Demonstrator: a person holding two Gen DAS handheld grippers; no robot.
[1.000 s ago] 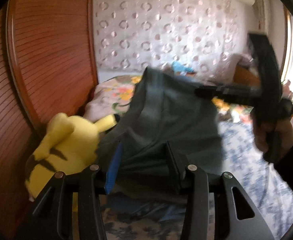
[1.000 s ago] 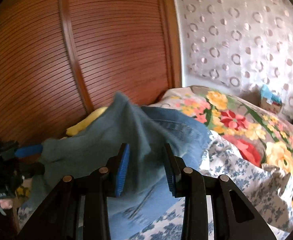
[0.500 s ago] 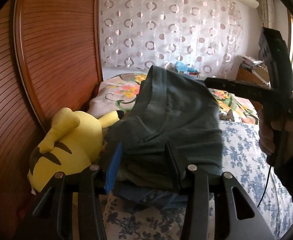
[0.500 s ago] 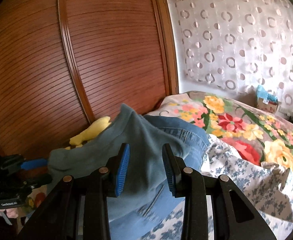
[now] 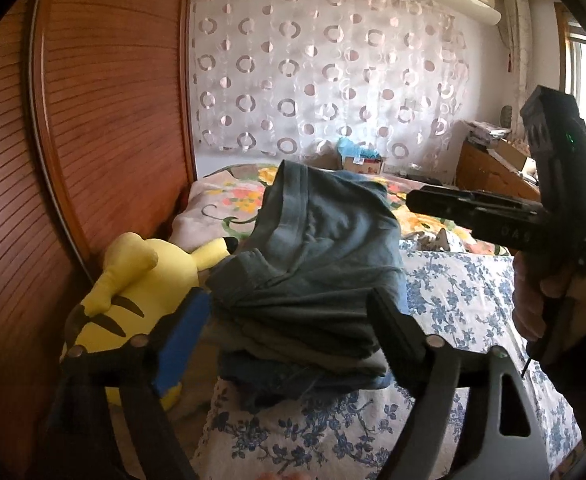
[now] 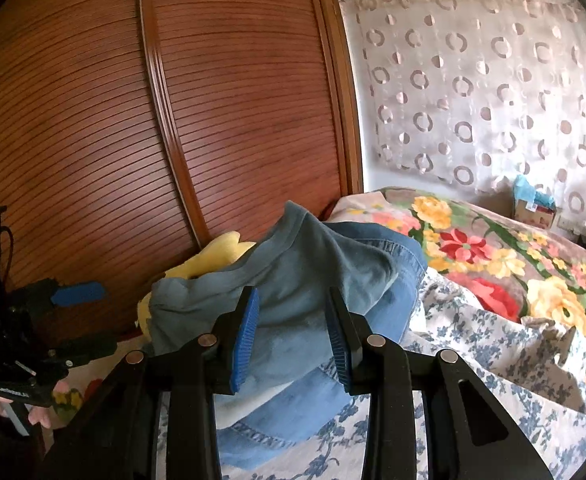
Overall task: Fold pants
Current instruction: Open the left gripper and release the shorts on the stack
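Observation:
Folded grey-green pants [image 5: 313, 264] lie on top of blue jeans [image 5: 293, 376] on the bed. My left gripper [image 5: 289, 308] is just in front of the stack. Its jaws are opening, and the pants' near edge sits between them without either pad pressing on it. In the right wrist view the same pants [image 6: 305, 256] and jeans [image 6: 397, 280] lie beyond my right gripper [image 6: 292, 304], whose pads stand a little apart with no cloth pinched. From the left wrist view the right gripper [image 5: 413, 200] hovers just off the pants' right edge, held by a hand [image 5: 549, 308].
A yellow plush toy [image 5: 141, 280] lies against the wooden wardrobe doors [image 5: 93, 120], left of the stack. A blue-flowered sheet [image 5: 453, 300] covers the near bed, and a bright floral blanket [image 6: 493, 260] lies behind it. The curtain and a desk stand at the far side.
The left jaws have spread wide and let go of the pants' edge. Both grippers have drawn back from the stack, and the pants now rest on the jeans.

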